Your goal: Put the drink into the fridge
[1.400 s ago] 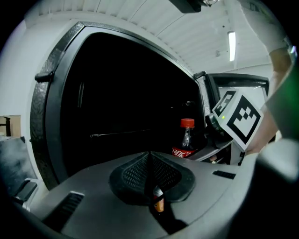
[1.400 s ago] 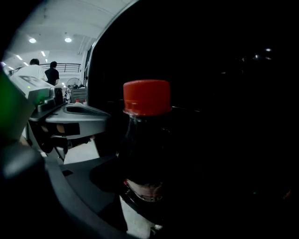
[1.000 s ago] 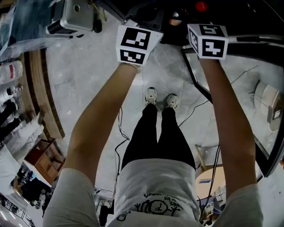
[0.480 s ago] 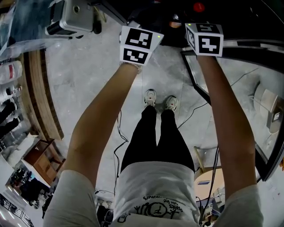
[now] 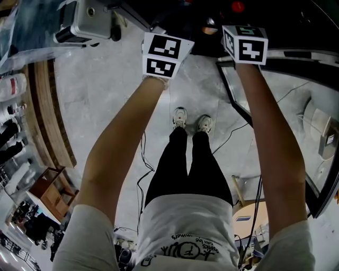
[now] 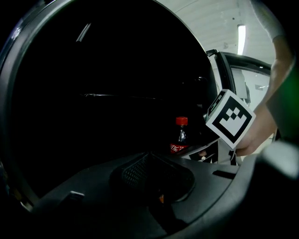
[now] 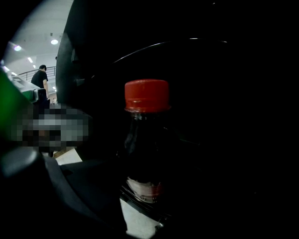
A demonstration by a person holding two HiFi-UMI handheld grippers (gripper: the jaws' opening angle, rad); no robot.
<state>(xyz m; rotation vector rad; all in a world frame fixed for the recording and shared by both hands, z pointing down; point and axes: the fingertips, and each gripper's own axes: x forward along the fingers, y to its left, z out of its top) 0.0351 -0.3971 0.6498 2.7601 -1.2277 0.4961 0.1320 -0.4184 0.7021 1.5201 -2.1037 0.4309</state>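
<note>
The drink is a dark cola bottle (image 7: 146, 140) with a red cap (image 7: 146, 95) and a red label. It stands upright right in front of the right gripper view's camera, between that gripper's jaws, inside the dark fridge (image 6: 93, 93). My right gripper (image 5: 244, 45) is shut on it. In the left gripper view the bottle (image 6: 181, 136) sits just left of the right gripper's marker cube (image 6: 230, 119). In the head view only its cap (image 5: 238, 7) shows. My left gripper (image 5: 165, 53) reaches toward the fridge's dark opening beside it. Its jaws are lost in darkness.
The fridge's open glass door (image 5: 318, 185) stands to the right. A silver device (image 5: 87, 21) sits at the upper left and a wooden shelf (image 5: 47, 122) runs along the left. Cables (image 5: 143, 169) lie on the grey floor by the person's shoes (image 5: 192, 117).
Both marker cubes have crept a little toward the dark fridge at the picture's top. The bottle's cap stays just beyond the right cube.
</note>
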